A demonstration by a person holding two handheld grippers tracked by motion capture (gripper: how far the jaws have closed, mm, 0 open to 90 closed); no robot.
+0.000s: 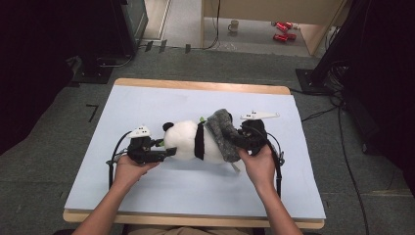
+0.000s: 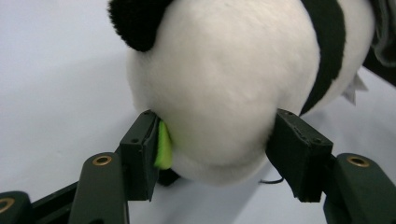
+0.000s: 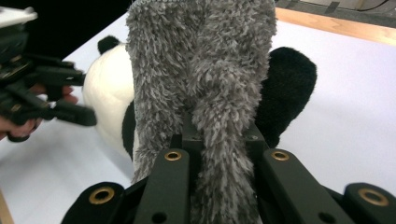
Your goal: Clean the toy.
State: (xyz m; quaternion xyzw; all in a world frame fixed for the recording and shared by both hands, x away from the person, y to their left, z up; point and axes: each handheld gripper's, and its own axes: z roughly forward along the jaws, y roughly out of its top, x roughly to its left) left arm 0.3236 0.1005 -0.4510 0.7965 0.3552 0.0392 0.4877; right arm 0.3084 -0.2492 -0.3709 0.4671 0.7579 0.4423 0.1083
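Pale blue surface (image 1: 147, 196) on a wooden board, grey carpet floor around it, dark equipment at both sides; a mug (image 1: 234, 25) and red items are noted far back at twelve o'clock.

Nearest, two forearms come in from six o'clock. Left gripper (image 1: 166, 152) is held at about nine o'clock of the plush panda (image 1: 188, 142), which lies on its side at the middle of the surface. In the left gripper view its jaws are seen either side of the white head (image 2: 219, 88), a green tag (image 2: 163, 145) against one pad; whether the pads press or merely touch cannot be told.

Right gripper (image 1: 240, 138) at three o'clock of the toy: jaws clenched on a grey fluffy cloth (image 1: 222, 134), a fold of pile pinched between them (image 3: 219, 154). The cloth is draped over the panda's rear half, a black limb (image 3: 285, 88) showing beyond it.

Handling, judged: panda light, soft, compressible, not fragile; best taken at the head or a limb. Cloth limp and fuzzy, likely to drag on plush; a pinched edge is suited.

Room: wide bare margin at all sides, edges well apart from the toy; trailing cables could snag.
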